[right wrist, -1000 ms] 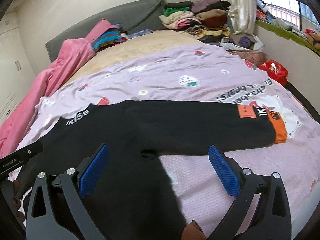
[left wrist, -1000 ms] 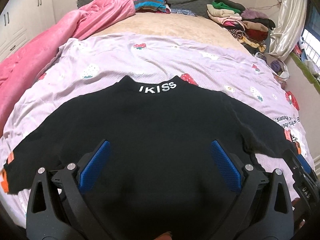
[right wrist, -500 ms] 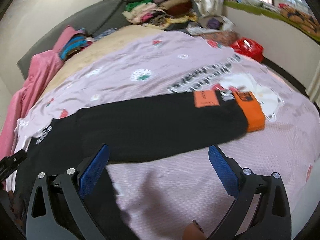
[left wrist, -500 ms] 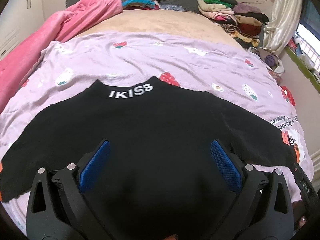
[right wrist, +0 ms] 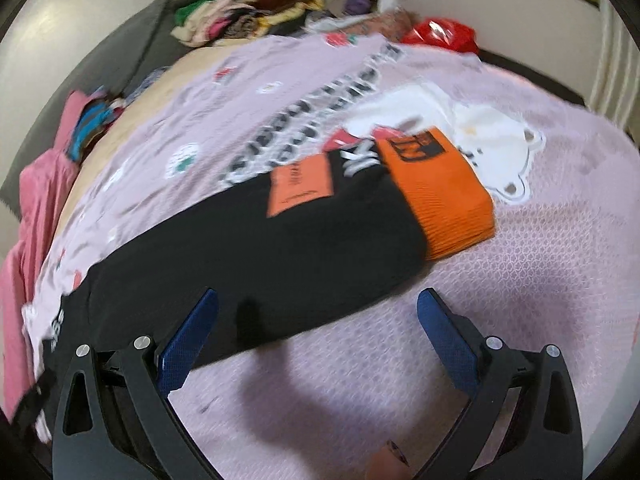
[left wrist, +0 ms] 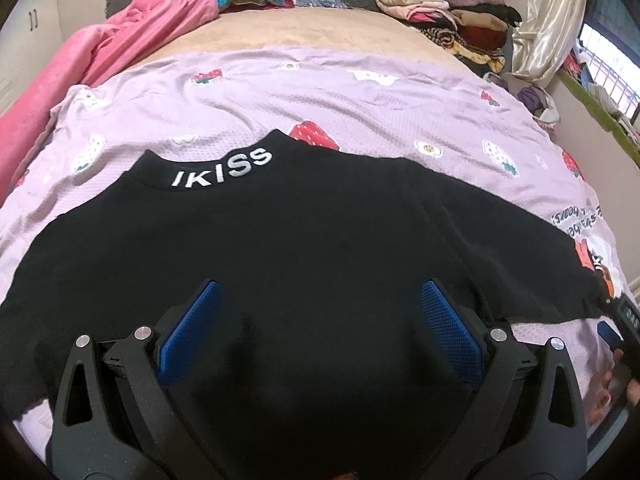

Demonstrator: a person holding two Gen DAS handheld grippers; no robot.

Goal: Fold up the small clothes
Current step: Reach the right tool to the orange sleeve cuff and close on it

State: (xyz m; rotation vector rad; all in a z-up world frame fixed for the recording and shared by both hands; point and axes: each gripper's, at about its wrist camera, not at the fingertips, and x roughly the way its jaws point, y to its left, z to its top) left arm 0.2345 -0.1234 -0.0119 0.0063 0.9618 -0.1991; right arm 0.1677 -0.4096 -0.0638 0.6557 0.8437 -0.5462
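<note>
Left wrist view: a black knit sweater (left wrist: pixel 304 248) with white "IKISS" lettering on its collar lies flat, front down or up unclear, spread across a lilac bedsheet printed with strawberries (left wrist: pixel 360 92). The left gripper (left wrist: pixel 320 328) hovers over the sweater's lower body, its blue-padded fingers (left wrist: pixel 190 328) spread wide apart and holding nothing. The sweater's right sleeve runs out toward the right edge, where part of the right gripper (left wrist: pixel 620 332) shows. Beyond the sheet lie a crumpled pink fleece blanket (left wrist: pixel 132 32) on the left and a pile of folded mixed-colour clothes (left wrist: pixel 448 12) at the far right of the bed.

Right wrist view, blurred by motion: the right gripper (right wrist: pixel 318 340) is above the sleeve of the same sweater (right wrist: pixel 280 256), which stretches diagonally to a ribbed orange cuff (right wrist: pixel 444 200) with an orange patch beside it. Its blue pads are wide apart and empty; the left pad overlaps the sleeve's edge, the right is over bare sheet (right wrist: pixel 540 288). A red plastic bag (right wrist: pixel 440 34) sits past the bed's far edge.
</note>
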